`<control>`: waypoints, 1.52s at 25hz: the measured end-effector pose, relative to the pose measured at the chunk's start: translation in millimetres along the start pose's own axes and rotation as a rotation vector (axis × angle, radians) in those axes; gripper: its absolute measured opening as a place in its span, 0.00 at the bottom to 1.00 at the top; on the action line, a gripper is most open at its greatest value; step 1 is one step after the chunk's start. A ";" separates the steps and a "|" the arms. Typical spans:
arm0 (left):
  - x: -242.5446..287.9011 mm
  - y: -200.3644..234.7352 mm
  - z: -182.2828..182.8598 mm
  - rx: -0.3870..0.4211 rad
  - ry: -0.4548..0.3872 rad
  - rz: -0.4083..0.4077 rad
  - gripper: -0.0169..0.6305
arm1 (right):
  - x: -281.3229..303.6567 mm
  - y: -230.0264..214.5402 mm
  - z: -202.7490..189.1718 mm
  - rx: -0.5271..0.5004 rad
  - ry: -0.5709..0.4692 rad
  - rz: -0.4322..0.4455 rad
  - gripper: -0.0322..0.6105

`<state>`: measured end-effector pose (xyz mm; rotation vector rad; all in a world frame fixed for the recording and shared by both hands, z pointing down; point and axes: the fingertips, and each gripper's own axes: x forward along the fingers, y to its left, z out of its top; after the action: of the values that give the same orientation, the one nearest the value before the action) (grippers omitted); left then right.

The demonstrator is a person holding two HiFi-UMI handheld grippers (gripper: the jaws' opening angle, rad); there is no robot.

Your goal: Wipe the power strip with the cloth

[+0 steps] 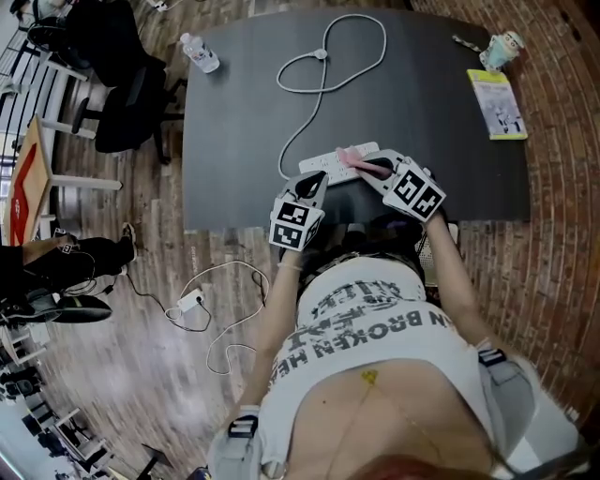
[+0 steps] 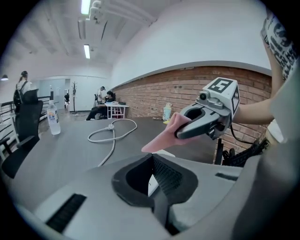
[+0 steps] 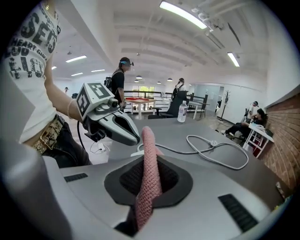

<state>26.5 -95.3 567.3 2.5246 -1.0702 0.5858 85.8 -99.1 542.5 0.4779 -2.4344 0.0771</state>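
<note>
Wiping step at its start: right gripper (image 1: 373,170) fingers clamped on pink knitted cloth (image 1: 351,157) over middle of white plastic power strip (image 1: 323,162), left gripper (image 1: 313,181) fingers shut tight, apparently empty, at strip's left end; next, probably press cloth down and sweep lengthwise.

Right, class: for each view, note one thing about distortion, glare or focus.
Head view: fisheye bows the table edges, pale glare on the floor. Left gripper view: vignetted corners, brick wall curves. Right gripper view: ceiling lights blown out, cloth sharp.
</note>
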 end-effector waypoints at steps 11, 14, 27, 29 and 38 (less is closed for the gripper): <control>-21.4 -9.5 23.7 -0.082 -0.131 0.068 0.04 | -16.0 11.1 30.7 0.031 -0.168 0.022 0.08; -29.3 -13.6 35.1 -0.089 -0.185 0.082 0.04 | -26.2 9.6 40.5 0.060 -0.244 0.008 0.08; -72.0 -47.6 101.6 -0.045 -0.338 0.121 0.04 | -108.7 1.3 96.6 0.135 -0.562 -0.073 0.07; -77.4 -53.7 111.9 -0.013 -0.347 0.131 0.04 | -117.7 3.0 103.4 0.132 -0.588 -0.074 0.08; -97.7 -83.5 154.7 0.062 -0.423 0.130 0.04 | -149.1 14.0 128.3 0.078 -0.661 -0.062 0.08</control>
<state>63.3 -51.8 374.4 2.7189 -1.3837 0.1137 113.0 -60.6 351.0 0.6984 -3.0650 -0.0183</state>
